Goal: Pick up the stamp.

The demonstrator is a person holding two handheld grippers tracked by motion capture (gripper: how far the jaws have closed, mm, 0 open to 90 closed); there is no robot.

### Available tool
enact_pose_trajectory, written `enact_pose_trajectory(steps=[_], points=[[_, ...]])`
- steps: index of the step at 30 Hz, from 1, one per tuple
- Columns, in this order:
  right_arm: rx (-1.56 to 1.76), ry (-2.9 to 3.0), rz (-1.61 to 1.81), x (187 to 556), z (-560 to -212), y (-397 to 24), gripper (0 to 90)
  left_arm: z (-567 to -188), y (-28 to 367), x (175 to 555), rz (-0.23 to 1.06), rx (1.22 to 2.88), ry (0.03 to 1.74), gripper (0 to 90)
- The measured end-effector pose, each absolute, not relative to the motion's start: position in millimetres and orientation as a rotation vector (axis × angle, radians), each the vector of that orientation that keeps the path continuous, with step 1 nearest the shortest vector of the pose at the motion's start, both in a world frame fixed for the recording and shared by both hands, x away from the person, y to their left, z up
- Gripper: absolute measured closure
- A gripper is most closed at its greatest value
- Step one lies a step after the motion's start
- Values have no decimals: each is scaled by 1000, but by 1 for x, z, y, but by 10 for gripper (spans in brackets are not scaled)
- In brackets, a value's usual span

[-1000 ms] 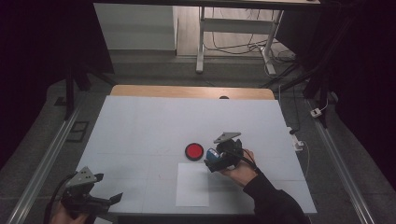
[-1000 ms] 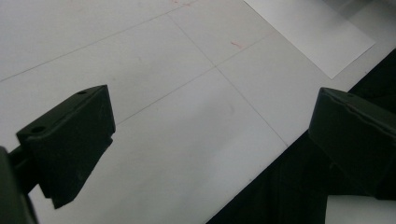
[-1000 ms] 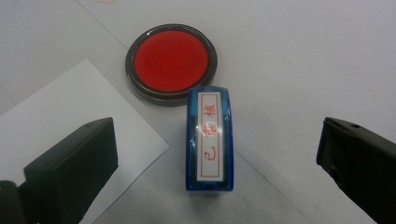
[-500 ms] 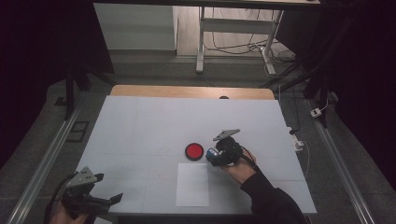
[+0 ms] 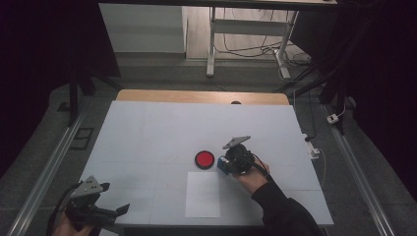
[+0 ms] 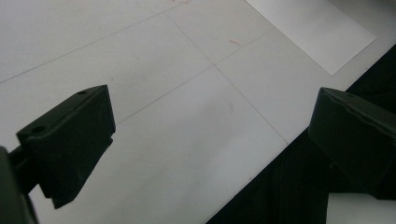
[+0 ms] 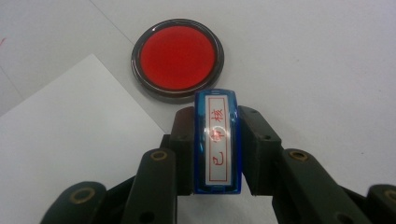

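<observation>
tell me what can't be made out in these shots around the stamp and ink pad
- Stamp printing face: right gripper view, turned away from the camera, sides covered by the right gripper pads, which have just closed on it.
- Stamp label: high view, too small to read.
- Red ink pad underside: lies flat on the table.
- Paper sheet: left gripper view, cut off by the top edge.

Stamp (image 7: 216,140) was blue-cased with a white label, red border and red characters; the ink pad (image 7: 177,58) was a red disc in a dark rim. Paper sheet (image 5: 202,194) was plain white on a pale grey-white tabletop (image 5: 147,132) marked with thin grid lines and a light wood strip along its far edge. Jaws of the right hand-held gripper (image 7: 216,154) and the left hand-held gripper (image 6: 210,140) were black.
</observation>
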State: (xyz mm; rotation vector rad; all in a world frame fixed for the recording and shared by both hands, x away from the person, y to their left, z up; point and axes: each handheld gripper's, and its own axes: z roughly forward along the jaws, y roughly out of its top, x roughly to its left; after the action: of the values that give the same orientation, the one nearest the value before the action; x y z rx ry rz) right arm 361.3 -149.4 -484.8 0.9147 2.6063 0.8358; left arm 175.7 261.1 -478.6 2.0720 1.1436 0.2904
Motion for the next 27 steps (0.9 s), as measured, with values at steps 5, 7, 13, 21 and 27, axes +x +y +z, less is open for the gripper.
enact_pose_trajectory(steps=[5, 7, 13, 21, 27], points=[[903, 2613, 832, 362, -485, -150, 696, -479, 261, 176, 290, 2070, 1142, 9], [887, 2612, 835, 362, -484, -151, 697, -479, 261, 176, 290, 2070, 1141, 9], [889, 2596, 890, 362, -479, -156, 699, -478, 261, 176, 288, 2068, 1139, 9], [848, 2616, 977, 361, -471, -162, 699, -478, 262, 176, 281, 2065, 1134, 10], [797, 2611, 1003, 355, -461, -163, 699, -478, 263, 175, 284, 2063, 1127, 11]])
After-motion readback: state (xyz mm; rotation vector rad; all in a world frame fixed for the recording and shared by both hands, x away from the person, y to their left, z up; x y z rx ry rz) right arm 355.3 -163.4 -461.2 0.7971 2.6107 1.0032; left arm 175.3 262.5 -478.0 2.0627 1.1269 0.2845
